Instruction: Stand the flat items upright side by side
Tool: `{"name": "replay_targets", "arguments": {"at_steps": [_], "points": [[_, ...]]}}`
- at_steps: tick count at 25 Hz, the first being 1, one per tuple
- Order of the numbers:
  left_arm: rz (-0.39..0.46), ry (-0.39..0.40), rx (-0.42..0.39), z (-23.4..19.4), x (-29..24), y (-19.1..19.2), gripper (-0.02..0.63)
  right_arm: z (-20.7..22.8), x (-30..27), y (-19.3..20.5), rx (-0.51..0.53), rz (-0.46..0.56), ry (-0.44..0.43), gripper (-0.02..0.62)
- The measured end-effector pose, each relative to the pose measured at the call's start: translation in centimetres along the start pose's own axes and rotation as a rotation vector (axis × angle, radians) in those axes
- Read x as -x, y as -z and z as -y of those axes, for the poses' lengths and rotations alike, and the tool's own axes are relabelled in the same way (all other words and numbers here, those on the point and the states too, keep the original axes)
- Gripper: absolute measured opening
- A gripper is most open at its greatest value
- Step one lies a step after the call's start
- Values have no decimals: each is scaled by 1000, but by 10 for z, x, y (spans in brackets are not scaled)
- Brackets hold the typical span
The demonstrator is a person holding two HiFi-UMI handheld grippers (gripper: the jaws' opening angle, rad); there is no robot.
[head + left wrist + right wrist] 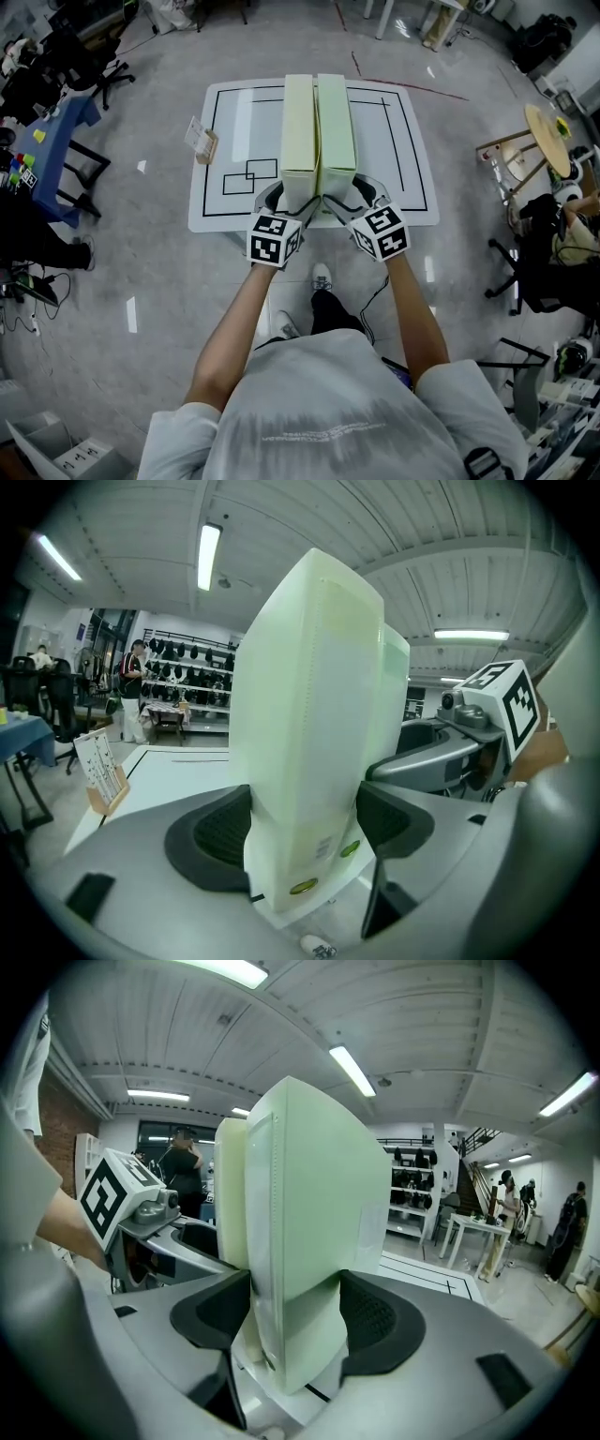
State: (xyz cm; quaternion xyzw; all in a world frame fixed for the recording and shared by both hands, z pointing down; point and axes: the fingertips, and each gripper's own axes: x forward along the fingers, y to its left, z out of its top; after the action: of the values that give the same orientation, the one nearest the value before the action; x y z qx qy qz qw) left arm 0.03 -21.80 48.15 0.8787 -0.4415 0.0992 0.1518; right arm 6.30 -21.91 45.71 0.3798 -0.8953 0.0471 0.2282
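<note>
Two tall pale green boxes stand upright side by side on the white table point(403, 141), long faces touching. My left gripper point(292, 199) is shut on the near end of the left box point(298, 131). The right gripper point(352, 197) is shut on the near end of the right box point(336, 127). In the left gripper view the left box point(309, 714) fills the space between the pads of the left gripper point(302, 822), and the right box point(396, 686) shows behind it. In the right gripper view the right gripper point(295, 1312) clamps the right box point(300, 1232); the left box point(230, 1185) stands just beyond.
A small card stand point(201, 141) sits at the table's left edge. Black outlines are drawn on the tabletop. A blue table point(56, 141) with small items and chairs stand at the left, a round wooden table point(548, 141) at the right. People stand far off in the room.
</note>
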Motion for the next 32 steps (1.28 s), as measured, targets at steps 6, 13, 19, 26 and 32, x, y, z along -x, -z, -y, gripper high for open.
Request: {"name": "replay_targets", "arguments": {"at_steps": [6,13,19,26,32], "points": [[10,6,-32,7,8,2,359,10,13,10,-9,-5,45,322],[30,26,-37,-5,55,1,358,19,52,5,-35,17,140,317],[35,-12,-84,-65,42,-31,160,102,63,-25,-66,82,297,68],[144,17,-121,-70,86,-97,18,95,107,-79,25,158,323,28],[209,0,-353,-6,176,-123,18,15,185,-106,91,227,339,28]]}}
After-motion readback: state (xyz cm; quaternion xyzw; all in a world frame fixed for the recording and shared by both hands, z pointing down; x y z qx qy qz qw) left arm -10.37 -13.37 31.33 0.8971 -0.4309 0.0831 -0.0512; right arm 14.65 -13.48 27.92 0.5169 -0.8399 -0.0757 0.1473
